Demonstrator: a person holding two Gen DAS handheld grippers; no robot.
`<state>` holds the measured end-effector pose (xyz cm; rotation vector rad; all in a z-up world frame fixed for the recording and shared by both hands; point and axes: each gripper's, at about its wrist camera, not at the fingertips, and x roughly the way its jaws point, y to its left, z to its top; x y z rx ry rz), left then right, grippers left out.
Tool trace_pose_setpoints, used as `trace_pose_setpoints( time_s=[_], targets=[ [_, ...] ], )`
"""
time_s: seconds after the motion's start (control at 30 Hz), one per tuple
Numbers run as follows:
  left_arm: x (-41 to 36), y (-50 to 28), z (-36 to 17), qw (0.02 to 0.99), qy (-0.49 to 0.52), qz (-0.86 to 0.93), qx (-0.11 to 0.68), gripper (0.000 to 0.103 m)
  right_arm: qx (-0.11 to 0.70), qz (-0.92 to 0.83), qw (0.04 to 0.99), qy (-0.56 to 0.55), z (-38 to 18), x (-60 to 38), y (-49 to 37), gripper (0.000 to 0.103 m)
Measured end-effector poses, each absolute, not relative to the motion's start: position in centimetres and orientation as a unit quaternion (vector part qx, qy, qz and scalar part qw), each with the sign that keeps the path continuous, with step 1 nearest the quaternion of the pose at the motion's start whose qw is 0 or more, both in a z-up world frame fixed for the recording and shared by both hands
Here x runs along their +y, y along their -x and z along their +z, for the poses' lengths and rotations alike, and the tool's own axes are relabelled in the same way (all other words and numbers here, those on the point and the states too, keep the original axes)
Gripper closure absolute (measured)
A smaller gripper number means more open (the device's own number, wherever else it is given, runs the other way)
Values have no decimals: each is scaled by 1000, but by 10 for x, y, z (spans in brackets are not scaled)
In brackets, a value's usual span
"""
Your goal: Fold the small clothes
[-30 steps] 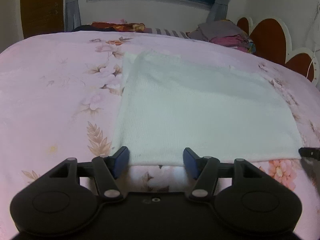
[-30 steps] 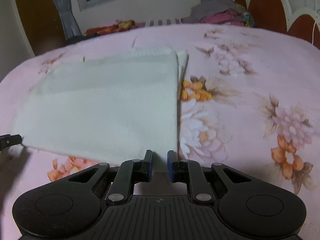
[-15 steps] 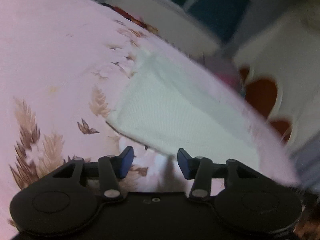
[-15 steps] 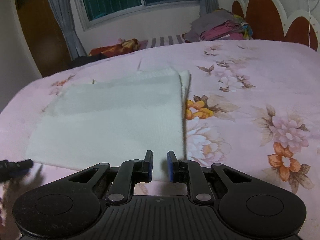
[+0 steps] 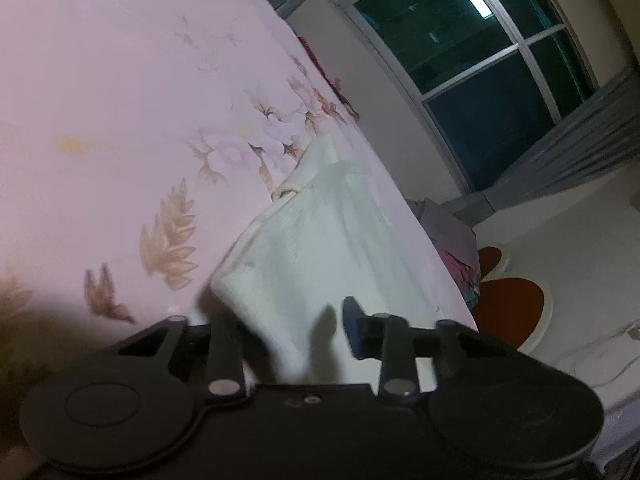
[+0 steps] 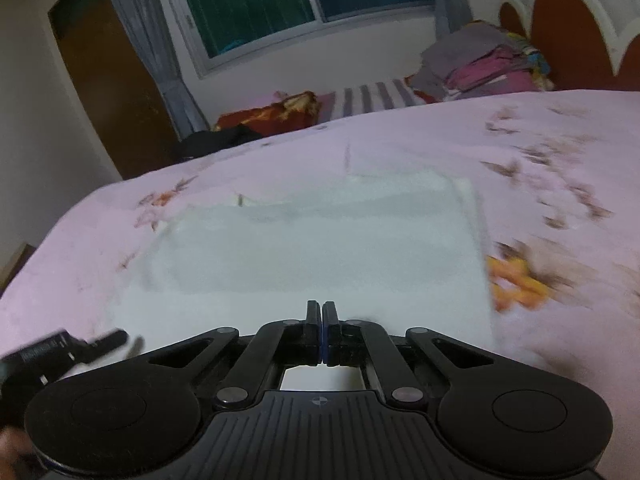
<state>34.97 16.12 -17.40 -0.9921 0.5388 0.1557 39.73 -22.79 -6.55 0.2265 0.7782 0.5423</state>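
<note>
A folded white knit garment (image 6: 320,248) lies flat on the pink floral bedspread (image 6: 540,152). In the left wrist view the garment (image 5: 320,240) runs away from its near left corner. My left gripper (image 5: 288,320) is open, rolled to one side, with that corner lying between its fingers; the left finger is hidden under the cloth. My right gripper (image 6: 322,316) is shut with nothing seen between the pads, low over the garment's near edge. The left gripper's tip (image 6: 108,338) shows at the lower left of the right wrist view.
A stack of folded clothes (image 6: 488,64) sits at the far right by the red-and-white headboard (image 6: 568,28). A red-orange cloth (image 6: 272,112) and a dark item (image 6: 224,140) lie at the far edge. A window (image 6: 304,0) and a brown door (image 6: 104,80) stand behind.
My left gripper has rolled and moved in so the garment's left corner sits between its fingers. My right gripper has closed fully and moved left along the near edge.
</note>
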Motion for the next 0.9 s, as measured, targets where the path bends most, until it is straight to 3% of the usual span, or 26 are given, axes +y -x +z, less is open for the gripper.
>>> trace_pose_setpoints(
  time_s=[0.1,0.53,0.6,0.77,0.9],
  targets=[
    [169,-361,-184,830,492,70,255,96,380,277,876,-105,-71,-202,-416,103],
    [175,-367,-180,847,453,32,275,97,374,294,874,-99,-84,-163,-431,103],
    [172,-363,-179,852,448,40,267,96,404,282,868,-64,-96,-153,-434,103],
    [168,-358,-180,845,464,59,257,93,408,288,861,-97,-107,-164,-437,103],
    [160,-360,-163,855,444,72,258,96,409,300,856,-98,-109,-169,-442,103]
  ],
)
